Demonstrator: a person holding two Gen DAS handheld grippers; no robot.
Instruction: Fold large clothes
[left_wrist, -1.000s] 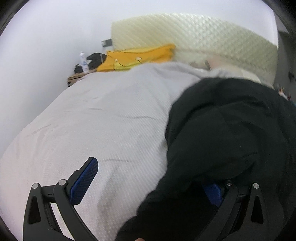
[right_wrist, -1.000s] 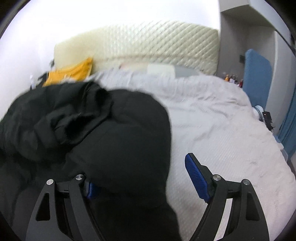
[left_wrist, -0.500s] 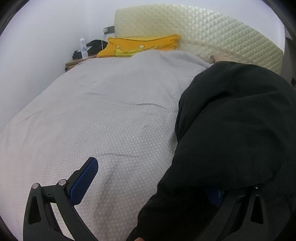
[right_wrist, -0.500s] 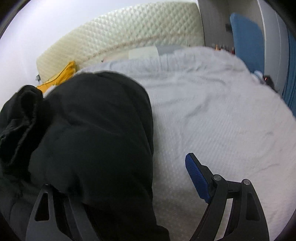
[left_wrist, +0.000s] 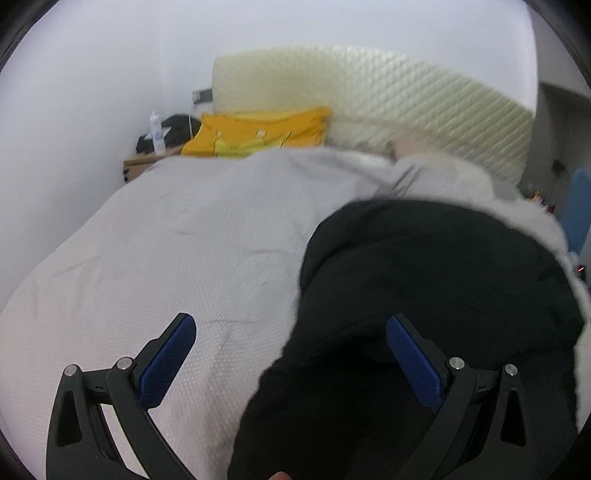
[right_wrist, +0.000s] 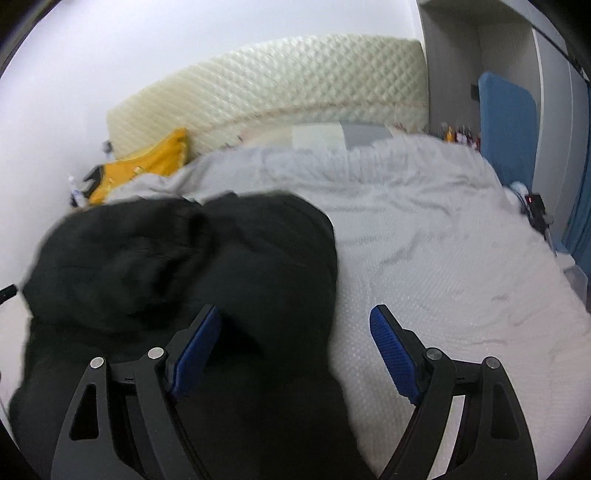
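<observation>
A large black garment (left_wrist: 424, 295) lies bunched on the grey bedspread (left_wrist: 184, 251). In the left wrist view it fills the right half, under and beyond my left gripper (left_wrist: 291, 347), which is open, its blue pads wide apart over the garment's left edge. In the right wrist view the garment (right_wrist: 184, 258) fills the left half. My right gripper (right_wrist: 295, 339) is open over the garment's right edge, its left pad above the cloth and its right pad above the bedspread (right_wrist: 443, 258).
A quilted cream headboard (left_wrist: 388, 103) stands at the far end with a yellow cushion (left_wrist: 258, 129) in front of it. A bedside stand with a bottle (left_wrist: 157, 133) is at the far left. A blue chair (right_wrist: 506, 114) and wardrobe stand to the right.
Both grippers' inner pads, earlier covered by the black cloth, now show free above it. The garment has dropped lower onto the bed and both cameras have shifted.
</observation>
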